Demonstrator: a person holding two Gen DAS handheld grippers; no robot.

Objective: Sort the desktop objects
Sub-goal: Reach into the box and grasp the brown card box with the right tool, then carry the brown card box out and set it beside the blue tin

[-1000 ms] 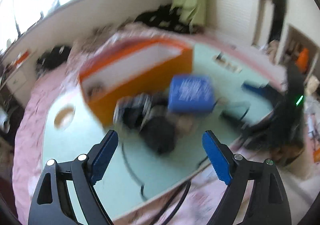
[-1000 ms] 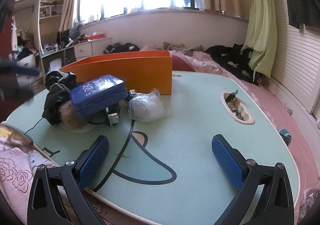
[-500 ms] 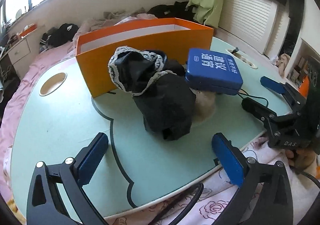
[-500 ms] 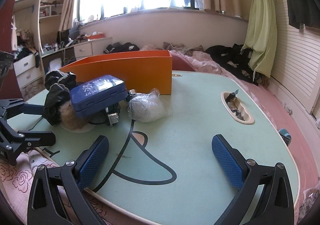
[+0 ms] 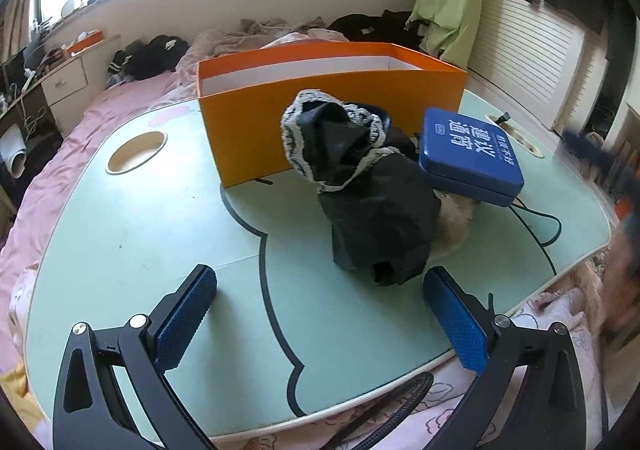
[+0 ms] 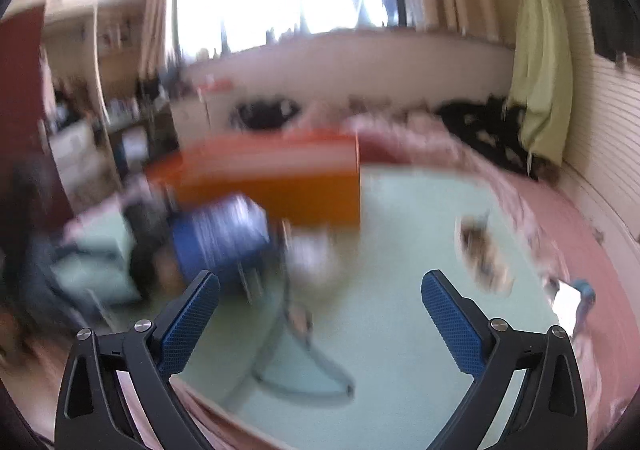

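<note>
An open orange box (image 5: 332, 118) stands on the mint-green table (image 5: 140, 234). In front of it lies a black garment with white lace trim (image 5: 368, 190). A blue case with white writing (image 5: 468, 154) rests tilted on a beige fluffy thing (image 5: 456, 222) to the garment's right. My left gripper (image 5: 320, 294) is open just short of the garment, with nothing between its pads. The right wrist view is blurred: my right gripper (image 6: 320, 298) is open and empty above the table's near edge, with the blue case (image 6: 220, 238) and the orange box (image 6: 276, 186) ahead on the left.
The table has an oval cut-out at the left (image 5: 136, 158) and another at the right (image 5: 516, 138). A black cable (image 5: 540, 226) runs from under the blue case. Pink floral bedding (image 5: 552, 314) surrounds the table. A pale wrapped bundle (image 6: 312, 254) lies beside the case.
My left gripper's jaws opened wider and it sank closer to the black garment. The right gripper rose quickly, so its view is now blurred and the table sits lower in it.
</note>
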